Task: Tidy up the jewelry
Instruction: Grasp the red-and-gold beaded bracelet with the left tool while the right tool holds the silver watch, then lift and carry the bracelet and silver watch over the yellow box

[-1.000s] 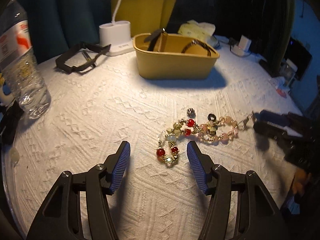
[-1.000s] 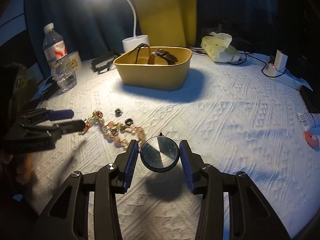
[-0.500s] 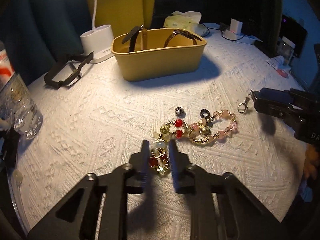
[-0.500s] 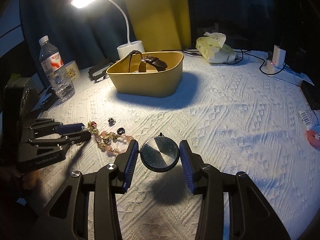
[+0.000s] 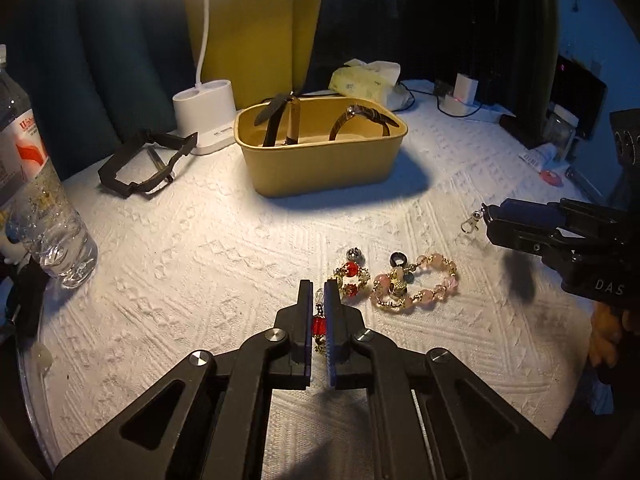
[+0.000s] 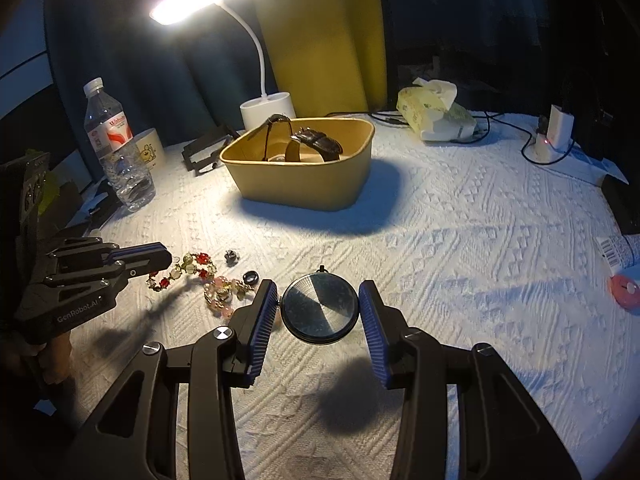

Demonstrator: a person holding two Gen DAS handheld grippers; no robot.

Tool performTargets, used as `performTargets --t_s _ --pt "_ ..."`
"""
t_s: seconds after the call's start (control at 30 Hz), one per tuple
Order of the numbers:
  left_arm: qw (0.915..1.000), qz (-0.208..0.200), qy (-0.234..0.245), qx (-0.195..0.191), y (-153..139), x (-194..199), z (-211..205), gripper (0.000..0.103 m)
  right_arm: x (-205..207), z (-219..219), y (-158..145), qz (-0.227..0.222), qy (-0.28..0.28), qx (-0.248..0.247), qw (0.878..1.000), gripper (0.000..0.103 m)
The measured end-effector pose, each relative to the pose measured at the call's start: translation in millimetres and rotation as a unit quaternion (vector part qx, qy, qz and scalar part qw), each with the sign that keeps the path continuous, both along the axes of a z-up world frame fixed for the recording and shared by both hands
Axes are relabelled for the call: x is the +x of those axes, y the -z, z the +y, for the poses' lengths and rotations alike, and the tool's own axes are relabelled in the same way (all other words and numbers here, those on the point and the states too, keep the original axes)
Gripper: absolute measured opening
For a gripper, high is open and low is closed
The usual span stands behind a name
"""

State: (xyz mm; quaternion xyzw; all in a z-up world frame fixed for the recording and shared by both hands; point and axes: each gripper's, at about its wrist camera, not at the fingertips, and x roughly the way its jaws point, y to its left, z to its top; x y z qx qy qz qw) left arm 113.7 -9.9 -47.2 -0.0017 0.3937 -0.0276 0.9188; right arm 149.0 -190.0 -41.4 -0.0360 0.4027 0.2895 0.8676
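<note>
1. Your left claw (image 5: 319,300) has just closed and now pinches the red-and-gold bead bracelet (image 5: 350,278) at its near end, on the white bench (image 5: 200,248).
2. Your right claw (image 6: 318,312) grips a round pocket watch (image 6: 319,309) above the bench.
3. The tan bin (image 6: 298,168) holds strapped watches (image 6: 318,142).
</note>
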Motion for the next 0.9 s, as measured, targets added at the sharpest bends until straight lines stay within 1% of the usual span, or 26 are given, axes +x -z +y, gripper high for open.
performTargets --t_s 0.07,0.2,0.27,0.4,0.5,0.53,0.57,0.63,0.83,0.9 --pt "1.0000 0.000 0.003 -0.007 0.0 0.3 1.1 0.006 0.2 0.7 -1.0 -0.001 -0.002 0.000 1.000 0.042" --pt "0.9996 0.023 0.010 -0.016 6.6 7.1 1.1 0.007 -0.4 2.5 -1.2 -0.002 -0.004 -0.001 1.000 0.042" --pt "0.9994 0.030 0.009 -0.011 10.4 11.0 0.8 0.007 -0.9 2.3 -1.1 -0.002 -0.004 -0.001 1.000 0.042" --pt "0.9994 0.030 0.015 0.000 11.4 16.9 -1.1 0.010 -0.4 2.2 -0.7 -0.001 -0.003 -0.002 1.000 0.042" --pt "0.9994 0.027 0.020 0.002 8.8 21.3 -2.2 0.013 1.0 1.9 -0.7 -0.002 -0.001 -0.002 1.000 0.042" --pt "0.9995 0.024 0.022 -0.001 7.2 22.7 -2.4 0.017 2.0 1.4 -0.8 -0.002 -0.001 -0.002 1.000 0.042" --pt "0.9994 0.023 0.026 -0.003 6.3 24.3 -3.0 0.023 2.6 1.0 -0.7 -0.002 0.000 -0.002 1.000 0.042" --pt "0.9992 0.024 0.032 -0.001 6.7 27.7 -5.0 0.032 4.1 -0.1 -0.2 -0.001 0.003 -0.001 1.000 0.042" --pt "0.9975 0.040 0.059 0.003 16.3 36.4 -10.2 0.032 8.0 -0.7 2.1 0.002 0.006 -0.002 1.000 0.042" --pt "0.9970 0.037 0.067 -0.008 19.4 36.3 -9.1 0.032 9.7 -1.0 2.8 0.002 0.007 -0.002 1.000 0.042"
